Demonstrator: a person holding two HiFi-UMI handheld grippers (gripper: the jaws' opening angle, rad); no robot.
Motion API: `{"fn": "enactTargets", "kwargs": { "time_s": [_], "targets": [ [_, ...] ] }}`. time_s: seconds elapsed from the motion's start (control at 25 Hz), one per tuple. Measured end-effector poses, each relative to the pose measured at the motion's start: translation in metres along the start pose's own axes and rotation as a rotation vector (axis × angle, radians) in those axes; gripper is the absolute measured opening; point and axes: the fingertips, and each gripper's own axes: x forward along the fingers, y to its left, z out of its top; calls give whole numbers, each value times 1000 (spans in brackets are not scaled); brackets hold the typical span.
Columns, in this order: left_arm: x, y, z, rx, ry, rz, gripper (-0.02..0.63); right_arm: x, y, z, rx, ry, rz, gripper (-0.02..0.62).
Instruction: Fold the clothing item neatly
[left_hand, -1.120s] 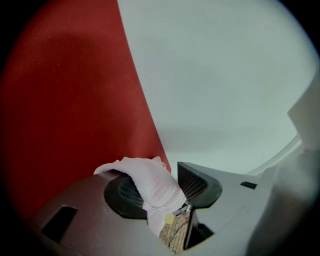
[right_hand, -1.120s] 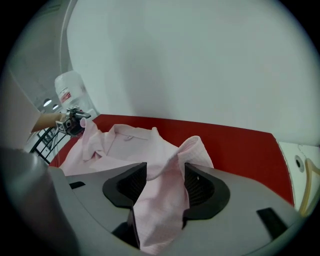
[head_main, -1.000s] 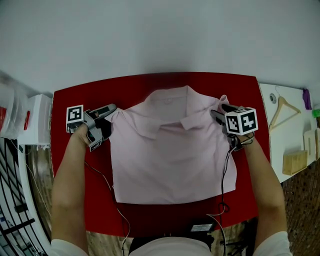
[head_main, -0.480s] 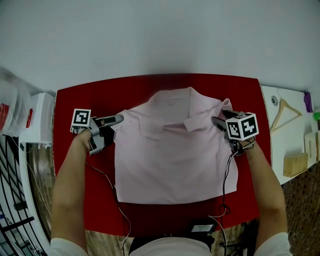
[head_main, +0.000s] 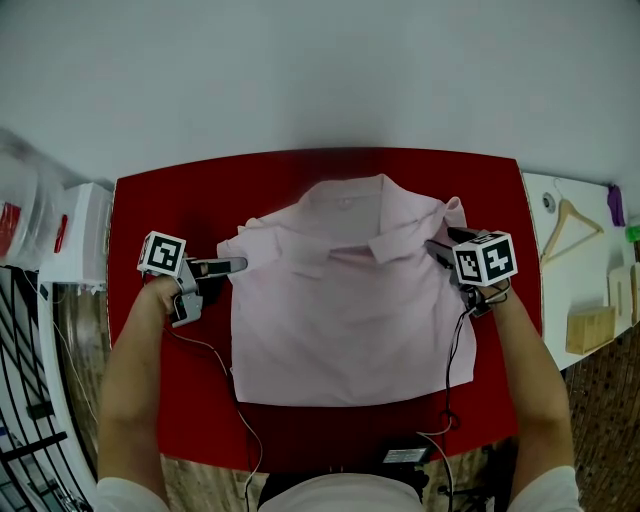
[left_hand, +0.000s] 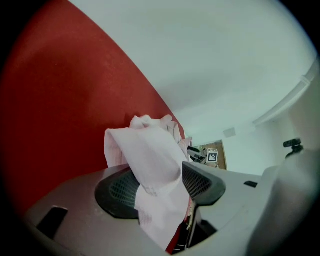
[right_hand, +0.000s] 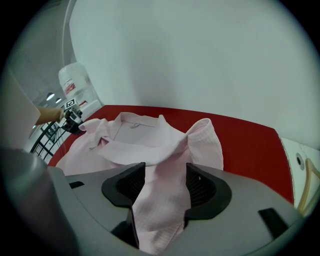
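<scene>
Shirt (head_main: 340, 320), pale pink, lies spread on the red table (head_main: 190, 400), with its lower hem nearest the person. Farther up, the left gripper (head_main: 236, 266) is at one sleeve. Its jaws have just been opening and now stand apart, with sleeve cloth loose between them. The right gripper (head_main: 435, 245) is at the other sleeve, its jaws also apart around a fold of cloth. Beyond them the collar (head_main: 385, 240) points toward the wall. A wooden hanger (head_main: 570, 222) rests on the white side surface (head_main: 555, 290).
</scene>
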Motion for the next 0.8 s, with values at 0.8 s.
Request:
{"fn": "enactTargets", "kwargs": {
  "time_s": [0.8],
  "targets": [
    [-30, 2, 12, 1160, -19, 708, 256, -27, 48, 7, -342, -96, -34, 232]
  ]
}}
